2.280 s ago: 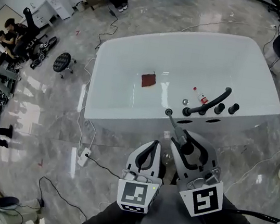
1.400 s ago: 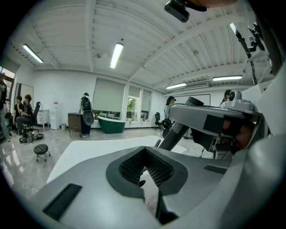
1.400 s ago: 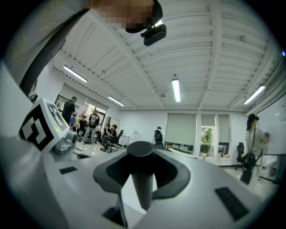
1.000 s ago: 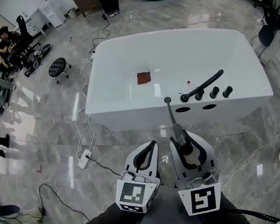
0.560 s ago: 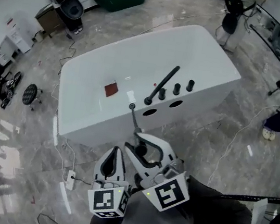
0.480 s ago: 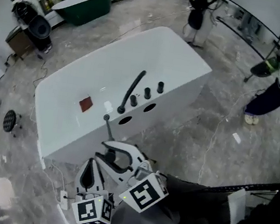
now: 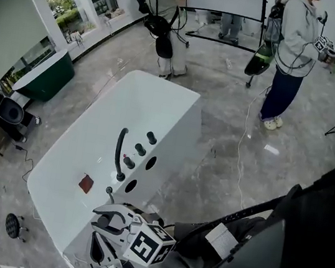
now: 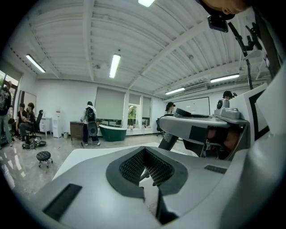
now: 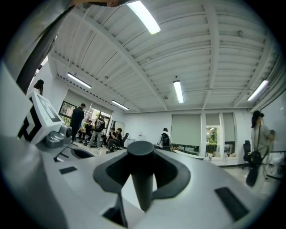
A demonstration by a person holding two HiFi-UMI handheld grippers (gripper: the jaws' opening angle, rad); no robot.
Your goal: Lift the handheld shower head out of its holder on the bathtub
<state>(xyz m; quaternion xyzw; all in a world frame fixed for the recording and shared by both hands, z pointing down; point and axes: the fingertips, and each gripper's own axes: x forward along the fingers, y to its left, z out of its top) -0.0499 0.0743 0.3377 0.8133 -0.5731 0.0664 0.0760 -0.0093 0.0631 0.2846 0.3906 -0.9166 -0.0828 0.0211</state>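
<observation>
The right gripper's (image 7: 110, 214) jaws are clamped on the handheld shower head (image 9: 142, 179), whose dark handle stands upright between them. It is out of its holder (probably 1 of the 2 rim holes (image 7: 130, 185)) and held at the bathtub's (image 7: 177, 110) near end. The left gripper's (image 8: 147, 172) jaws are together and empty, spare for now.

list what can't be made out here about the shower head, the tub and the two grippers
Head view: left gripper is largely behind the right gripper and cut by the bottom edge.
Right gripper view: handheld shower head is seen end on; its length and any hose don't show.
Head view: reddish thing in the bathtub is too small to identify.
Head view: which rim hole takes the shower head can't be told.
</observation>
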